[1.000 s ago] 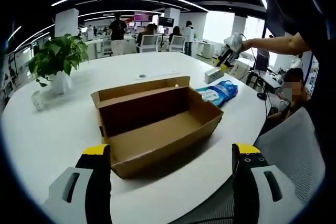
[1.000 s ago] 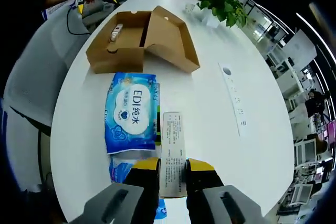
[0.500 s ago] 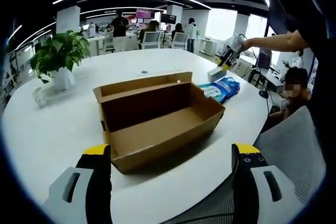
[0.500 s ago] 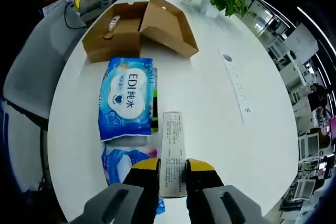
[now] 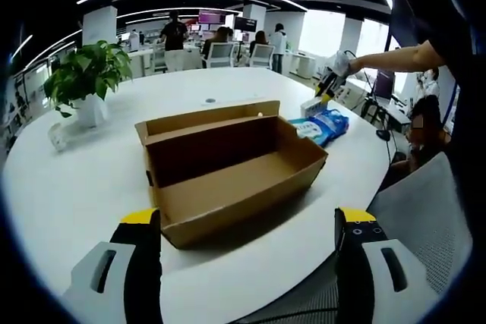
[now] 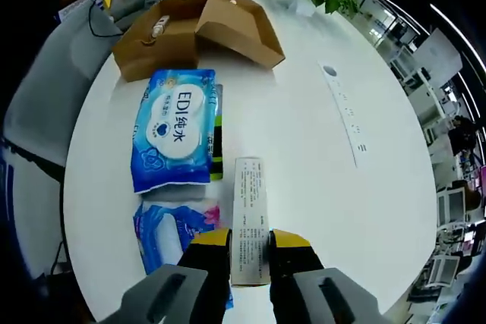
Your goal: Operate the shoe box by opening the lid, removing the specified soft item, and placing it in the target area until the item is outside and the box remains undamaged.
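White slim printed carton (image 6: 250, 218) is pinched in the right tongs (image 6: 250, 262), so I'd lower it flat beside the blue wipes pack (image 6: 173, 138) ahead-left, left tongs (image 5: 247, 244) spread wide before the open brown cardboard shoe box (image 5: 228, 172).

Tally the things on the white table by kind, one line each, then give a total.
Shoe box: 1
Blue wipes packs: 2
White carton, held in the right gripper: 1
Potted plant: 1
Total: 5
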